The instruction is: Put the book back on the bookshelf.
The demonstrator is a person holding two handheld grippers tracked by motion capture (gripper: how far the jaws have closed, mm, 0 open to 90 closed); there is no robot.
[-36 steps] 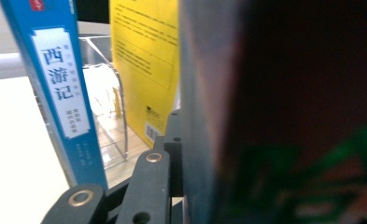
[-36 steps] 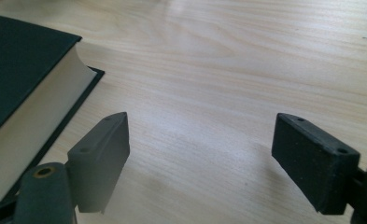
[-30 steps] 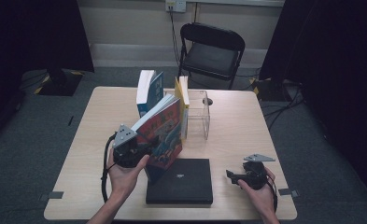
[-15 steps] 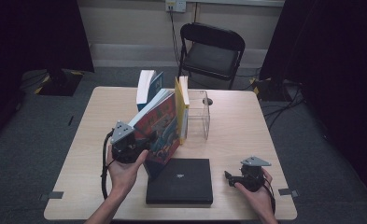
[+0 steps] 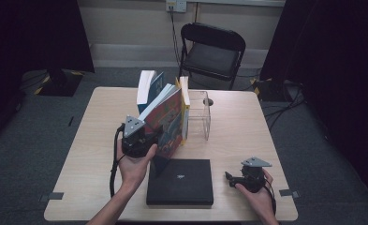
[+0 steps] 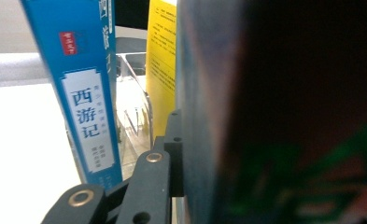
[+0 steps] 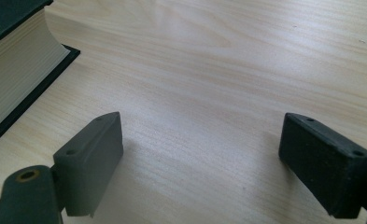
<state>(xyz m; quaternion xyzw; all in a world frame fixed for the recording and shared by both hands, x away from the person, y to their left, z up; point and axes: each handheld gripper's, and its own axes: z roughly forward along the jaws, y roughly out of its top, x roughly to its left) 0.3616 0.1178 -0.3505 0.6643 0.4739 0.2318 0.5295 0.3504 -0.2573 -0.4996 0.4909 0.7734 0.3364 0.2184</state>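
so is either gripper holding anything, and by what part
The left gripper is shut on the colourful book, gripping its lower edge as it leans toward the yellow book. The right gripper is open over bare table.

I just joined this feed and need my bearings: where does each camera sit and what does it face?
High view: above the near table edge, facing forward-down; both forearms show.
Left gripper view: rides the left tool, facing the clamped colourful book and blue book.
Right gripper view: rides the open right tool, facing tabletop.
Shared: the black book.
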